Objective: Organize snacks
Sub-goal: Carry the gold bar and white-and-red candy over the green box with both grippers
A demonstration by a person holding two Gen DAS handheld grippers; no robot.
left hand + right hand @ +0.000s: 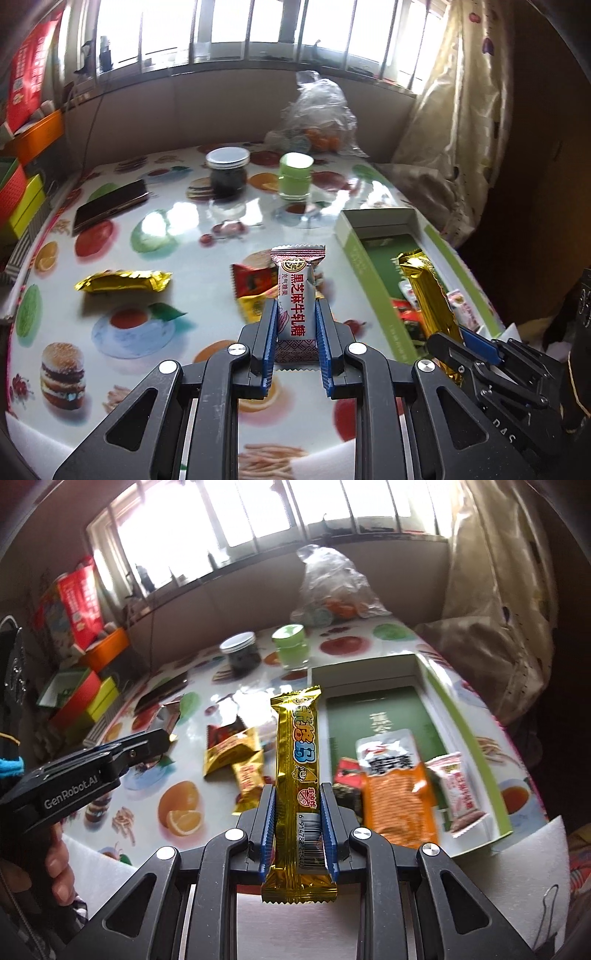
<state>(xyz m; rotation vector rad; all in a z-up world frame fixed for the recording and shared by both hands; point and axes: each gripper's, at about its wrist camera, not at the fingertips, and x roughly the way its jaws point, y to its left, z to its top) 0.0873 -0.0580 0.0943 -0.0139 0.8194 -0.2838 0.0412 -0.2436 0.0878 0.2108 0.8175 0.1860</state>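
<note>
- Nearby: dark jar [226,171] and green cup [295,176] toward the tabletop's [177,236] far edge; phone [110,206] by the left edge; loose gold packet [123,281] mid-table.
- Green box [467,723] at the right edge, snacks inside.
- Left gripper [295,328]: clamped on a white candy bar [293,295], upright between fingers.
- Right gripper [298,812]: grasping a gold wafer bar [298,760] near its lower end, beside the box.
</note>
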